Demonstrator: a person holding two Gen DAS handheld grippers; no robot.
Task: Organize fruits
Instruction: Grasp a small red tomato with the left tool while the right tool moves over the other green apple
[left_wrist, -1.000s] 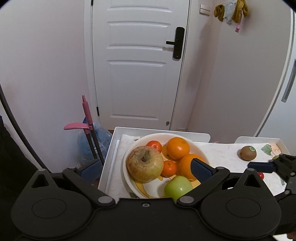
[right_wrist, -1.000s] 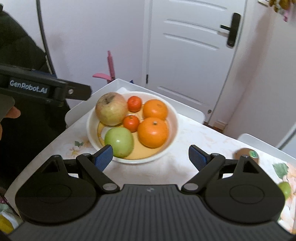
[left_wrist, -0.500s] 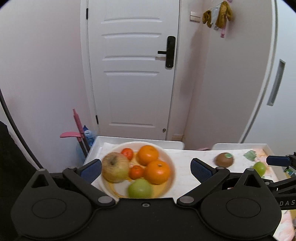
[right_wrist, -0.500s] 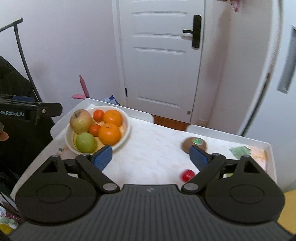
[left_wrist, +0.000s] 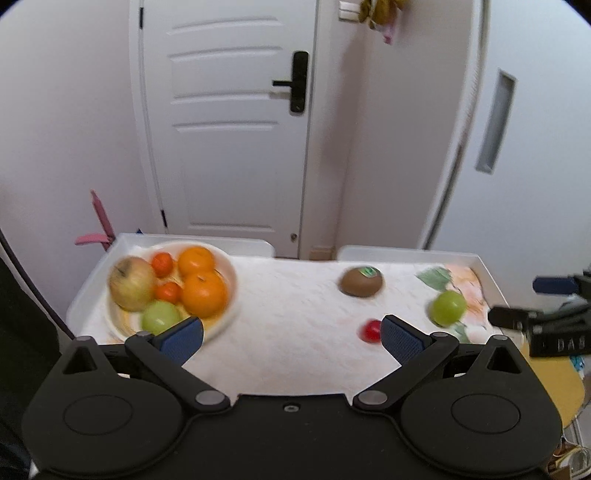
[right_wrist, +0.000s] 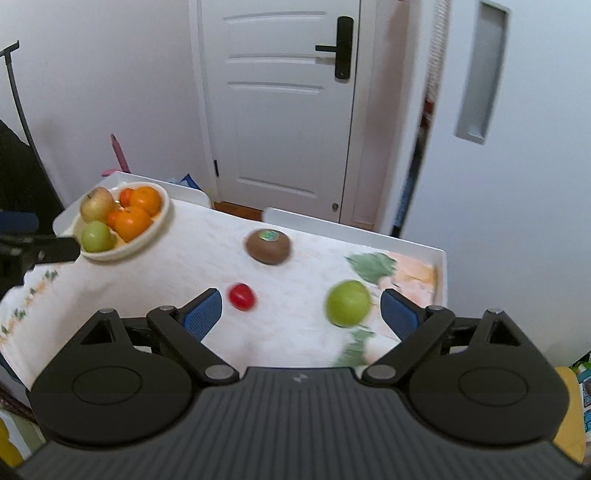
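Observation:
A white bowl (left_wrist: 227, 271) (right_wrist: 162, 218) at the table's left end holds a yellowish apple (left_wrist: 131, 282), oranges, small tangerines and a green apple (left_wrist: 159, 321). Loose on the cloth lie a brown kiwi (left_wrist: 362, 282) (right_wrist: 268, 245), a small red tomato (left_wrist: 370, 331) (right_wrist: 242, 296) and a green apple (left_wrist: 448, 307) (right_wrist: 348, 302). My left gripper (left_wrist: 291, 338) is open above the table's near edge, empty. My right gripper (right_wrist: 301, 314) is open and empty, the loose green apple just ahead near its right finger.
The table (left_wrist: 295, 343) has a white raised rim and a floral cloth. Behind it stand a white door (left_wrist: 225, 122) and a wall. A pink-handled tool (left_wrist: 99, 225) leans at the left. A yellow surface (left_wrist: 554, 376) lies to the right.
Both grippers have pulled back from the bowl and swung right. The kiwi, tomato and loose green apple have come into view. Both stay open.

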